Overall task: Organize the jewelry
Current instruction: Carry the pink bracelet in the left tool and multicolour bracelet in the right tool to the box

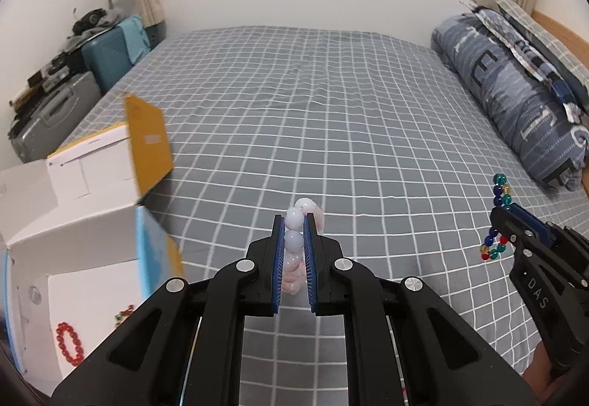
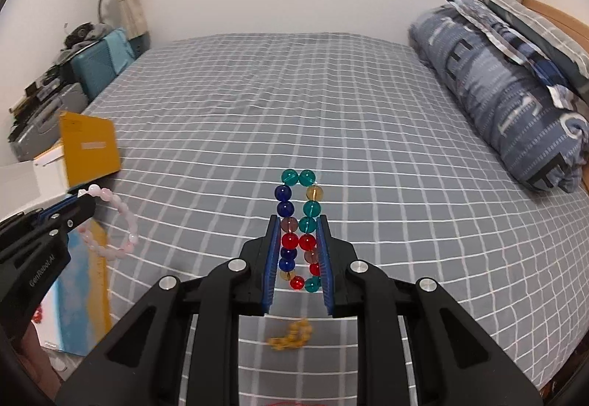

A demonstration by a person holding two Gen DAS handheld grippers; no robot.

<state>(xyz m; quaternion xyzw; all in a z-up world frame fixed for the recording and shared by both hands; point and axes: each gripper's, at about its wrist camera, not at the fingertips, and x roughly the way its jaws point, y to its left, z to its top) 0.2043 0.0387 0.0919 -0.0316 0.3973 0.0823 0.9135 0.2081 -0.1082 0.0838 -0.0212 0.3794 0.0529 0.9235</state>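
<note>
Open white cardboard box (image 1: 92, 181) with yellow flap, on grey checked bedsheet (image 1: 331, 111): holds a red bead bracelet (image 1: 68, 343).

Just right of the box, left gripper (image 1: 294, 251) clamps a pale pink bead bracelet (image 1: 294, 244) above the sheet; farther right, right gripper (image 2: 298, 255) clamps a multicoloured glass bead bracelet (image 2: 300, 225). An amber bead bracelet (image 2: 291, 334) lies on the sheet under it.

Left gripper (image 1: 293, 240) is pointing forward, its blue-padded fingers (image 1: 278, 258) drawn nearly together and pinching a bracelet of pale pink beads (image 1: 294, 244). Right gripper (image 2: 297, 251) is sitting level beside it, well apart, clamping a multicolored bead bracelet (image 2: 299, 225). A hand is possibly showing behind each gripper; blurred.
</note>
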